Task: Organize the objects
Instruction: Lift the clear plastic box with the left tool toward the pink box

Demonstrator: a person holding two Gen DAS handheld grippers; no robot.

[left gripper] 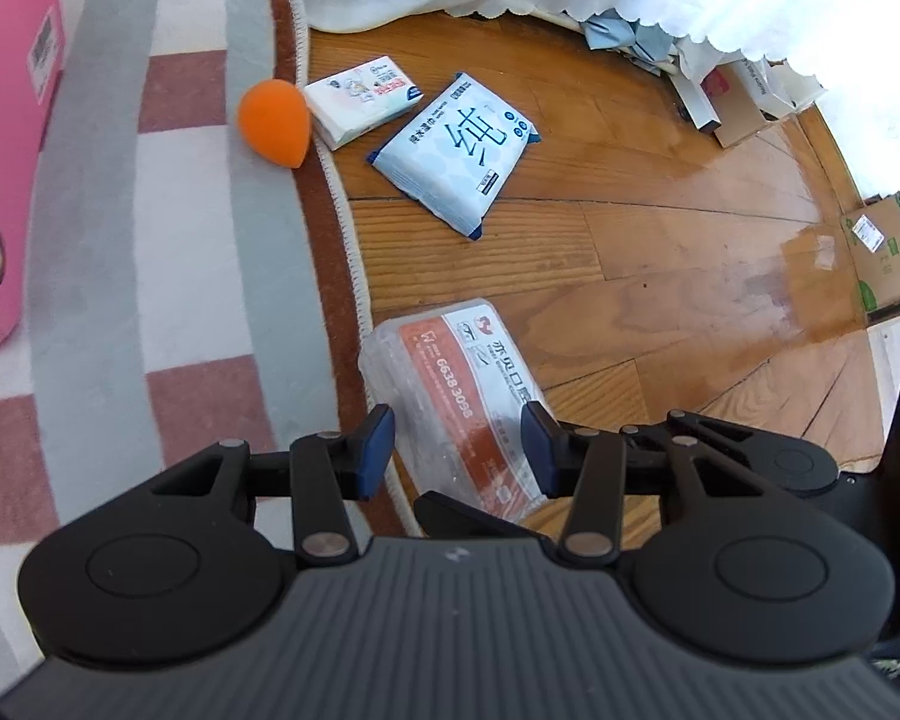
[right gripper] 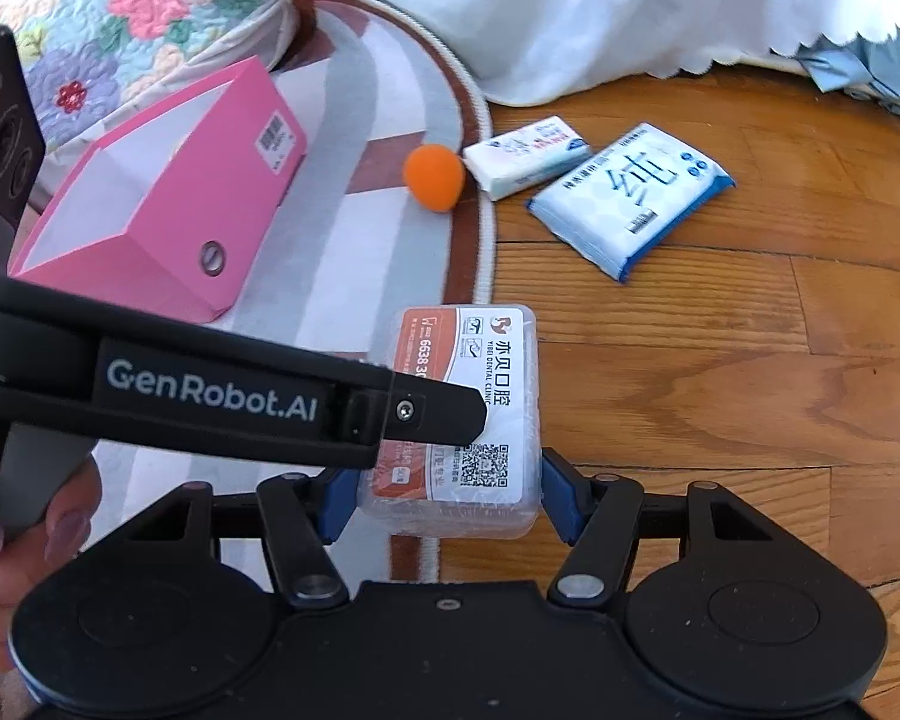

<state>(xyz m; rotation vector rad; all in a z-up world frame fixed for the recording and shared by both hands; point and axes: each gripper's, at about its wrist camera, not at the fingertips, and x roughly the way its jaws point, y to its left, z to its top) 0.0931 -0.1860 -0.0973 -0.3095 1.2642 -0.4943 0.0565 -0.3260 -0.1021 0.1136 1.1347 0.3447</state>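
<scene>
We cannot tell whether the left gripper holds anything. Its 2 blue fingers stand partly apart with the clear plastic box showing between them, but the box may simply lie behind them. The box's near end is covered by a black tip and by the gripper body. From the right wrist, 1 left finger crosses the orange-and-white label and hides its middle. A hand grips that tool at the frame's lower left, mostly cut off.

The right gripper has its fingers about half open and pressed against the 2 sides of the box, which sits over the rim of the round rug. Whether the box rests on the rug or hangs above it is hard to judge.

On the rug stands an open pink box, its inside white and partly out of view. An orange teardrop sponge lies on the rug's brown border. Just off the rim, on the wooden floor, is a small tissue pack touching the sponge, and beyond it a larger blue-and-white pack. A white cloth and a floral quilt drape over the rug's far edge. Cardboard lies well off the rug, its details blurred.
</scene>
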